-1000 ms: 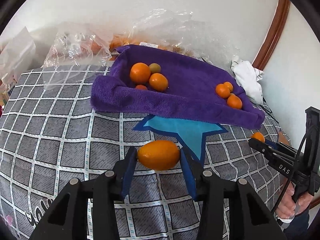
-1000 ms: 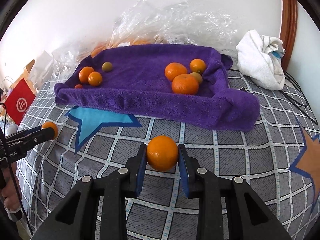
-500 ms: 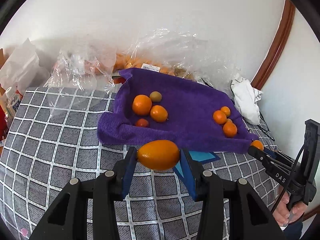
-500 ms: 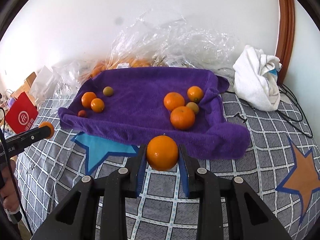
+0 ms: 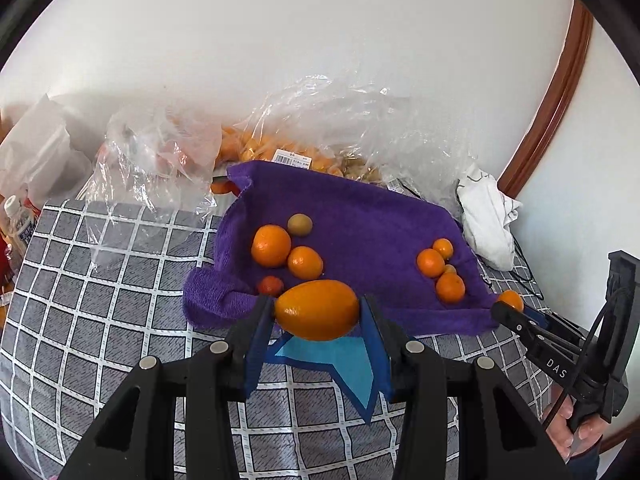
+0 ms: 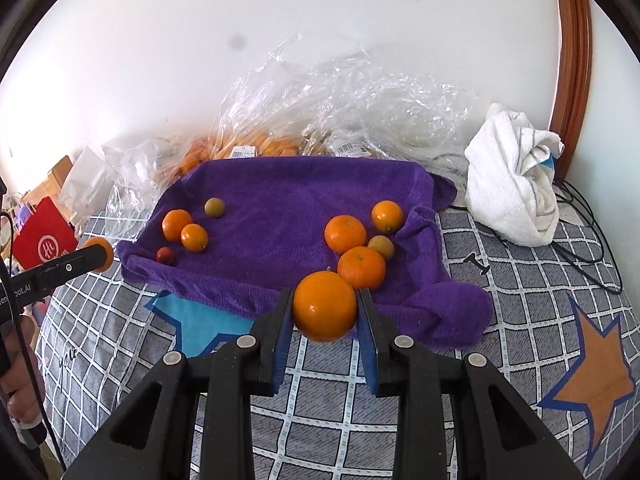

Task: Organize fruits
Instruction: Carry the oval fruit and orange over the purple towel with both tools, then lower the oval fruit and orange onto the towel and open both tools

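Checked grey bedspread [image 6: 500, 376] underneath everything, printed with stars. Spread across its far half, a purple towel [image 6: 280, 196] with edges turned up like a shallow tray. Behind that, crumpled clear plastic bags [image 6: 340, 96] holding more orange fruit; off to the right, a bundled white cloth [image 6: 516, 184].

Compared with a second ago: both tools lifted and carried forward, towel now lower in both views and nearer the fingers, front hem right under the held fruit. Meaning for the task, as a guess: both pieces about ready for setting down, each over its own pile.

On the towel, two groups well apart. Right group [image 6: 360, 240]: three oranges and one pale greenish fruit, bunched together. Left group [image 5: 286, 246]: two oranges, one greenish fruit, one small red one near the hem.

Right gripper [image 6: 325, 312] clamped on a round orange [image 6: 325, 306], poised just before the right group. Left gripper [image 5: 318, 312] clamped end to end on an oval orange fruit [image 5: 318, 309], poised before the left group.
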A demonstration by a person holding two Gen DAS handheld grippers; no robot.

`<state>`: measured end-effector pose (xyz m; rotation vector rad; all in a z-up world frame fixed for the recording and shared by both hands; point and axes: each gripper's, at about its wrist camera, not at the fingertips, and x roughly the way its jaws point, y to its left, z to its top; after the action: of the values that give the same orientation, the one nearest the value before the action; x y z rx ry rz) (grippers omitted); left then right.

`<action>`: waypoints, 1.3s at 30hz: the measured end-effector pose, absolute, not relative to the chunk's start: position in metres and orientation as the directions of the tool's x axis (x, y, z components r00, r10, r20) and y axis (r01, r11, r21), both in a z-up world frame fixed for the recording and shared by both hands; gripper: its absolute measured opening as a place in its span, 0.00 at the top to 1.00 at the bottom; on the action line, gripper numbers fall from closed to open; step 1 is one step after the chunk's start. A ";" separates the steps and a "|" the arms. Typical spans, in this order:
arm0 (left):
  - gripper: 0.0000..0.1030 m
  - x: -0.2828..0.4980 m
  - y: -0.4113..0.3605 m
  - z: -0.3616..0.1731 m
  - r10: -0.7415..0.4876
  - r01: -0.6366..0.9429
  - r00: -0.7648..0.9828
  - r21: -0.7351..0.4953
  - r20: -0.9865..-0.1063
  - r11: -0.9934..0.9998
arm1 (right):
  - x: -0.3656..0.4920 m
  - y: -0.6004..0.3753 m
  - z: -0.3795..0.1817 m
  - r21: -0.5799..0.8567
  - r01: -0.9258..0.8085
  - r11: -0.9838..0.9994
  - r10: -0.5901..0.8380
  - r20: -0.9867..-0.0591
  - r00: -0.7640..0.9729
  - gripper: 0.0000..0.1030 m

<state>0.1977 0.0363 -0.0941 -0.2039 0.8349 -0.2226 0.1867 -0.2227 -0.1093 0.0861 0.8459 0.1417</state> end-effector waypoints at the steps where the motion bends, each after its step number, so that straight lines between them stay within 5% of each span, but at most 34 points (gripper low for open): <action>1: 0.59 0.199 0.037 -0.092 -0.273 0.114 0.652 -0.265 -0.707 0.957 | 0.188 -0.222 -0.108 0.132 -0.093 0.987 0.160 -0.739 0.654 0.71; 18: 0.59 0.247 0.044 -0.079 -0.266 0.088 0.664 -0.280 -0.699 0.956 | 0.226 -0.214 -0.097 0.126 -0.113 0.986 0.169 -0.726 0.666 0.71; 39: 0.59 0.315 0.020 -0.124 -0.320 0.124 0.590 -0.309 -0.741 0.943 | 0.271 -0.181 -0.161 0.130 -0.181 0.975 0.210 -0.806 0.553 0.71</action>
<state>0.3153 0.0196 -0.1240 -0.2348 0.9049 -0.2615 0.2708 -0.1813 -0.1606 0.0331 0.9575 0.2307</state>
